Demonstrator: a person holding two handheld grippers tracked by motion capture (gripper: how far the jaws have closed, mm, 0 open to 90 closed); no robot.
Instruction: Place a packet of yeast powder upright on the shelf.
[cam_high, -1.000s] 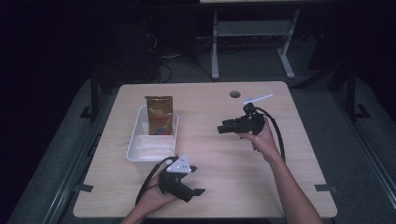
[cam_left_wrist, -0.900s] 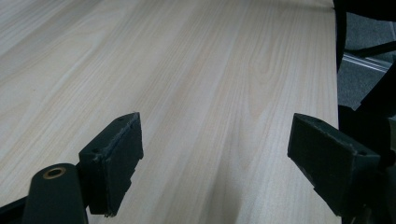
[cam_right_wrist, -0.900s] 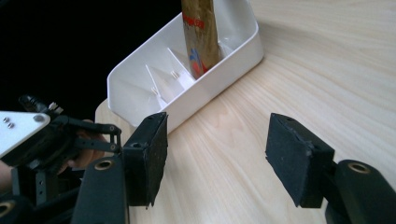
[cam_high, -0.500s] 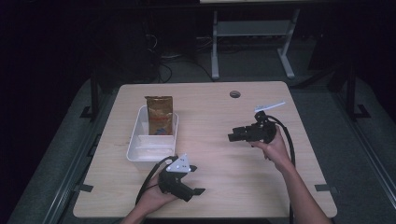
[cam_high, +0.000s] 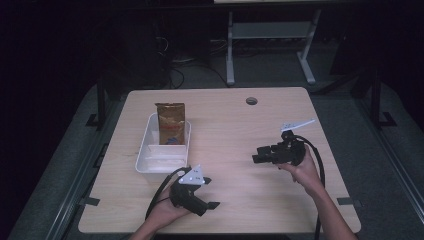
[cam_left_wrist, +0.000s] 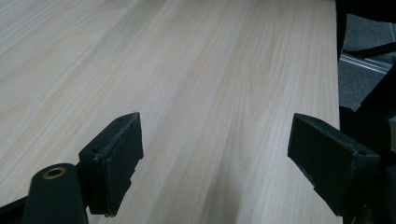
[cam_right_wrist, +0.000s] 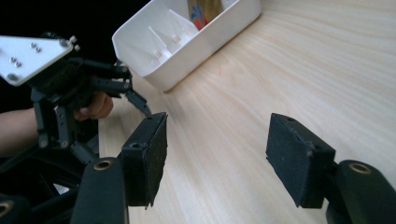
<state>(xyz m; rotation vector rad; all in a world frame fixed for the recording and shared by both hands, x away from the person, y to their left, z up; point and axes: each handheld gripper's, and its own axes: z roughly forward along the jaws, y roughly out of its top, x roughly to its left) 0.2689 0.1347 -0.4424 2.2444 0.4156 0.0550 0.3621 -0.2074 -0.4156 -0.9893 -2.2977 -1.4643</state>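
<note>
A white plastic tub (cam_high: 162, 155) sits on the pale wooden table (cam_high: 235, 125), near the left edge. A brown paper bag (cam_high: 171, 124) stands up in the far end of the tub. The rest of the tub looks bare.

The left tongs (cam_high: 212, 205) rest low by the near edge of the table, just beside the near end of the tub. Their two black jaws are wide apart, with bare wood between them.

The right tongs (cam_high: 256, 159) are over the right half of the table, well apart from the tub, and point toward it. Their jaws are wide apart too and hold nothing.
</note>
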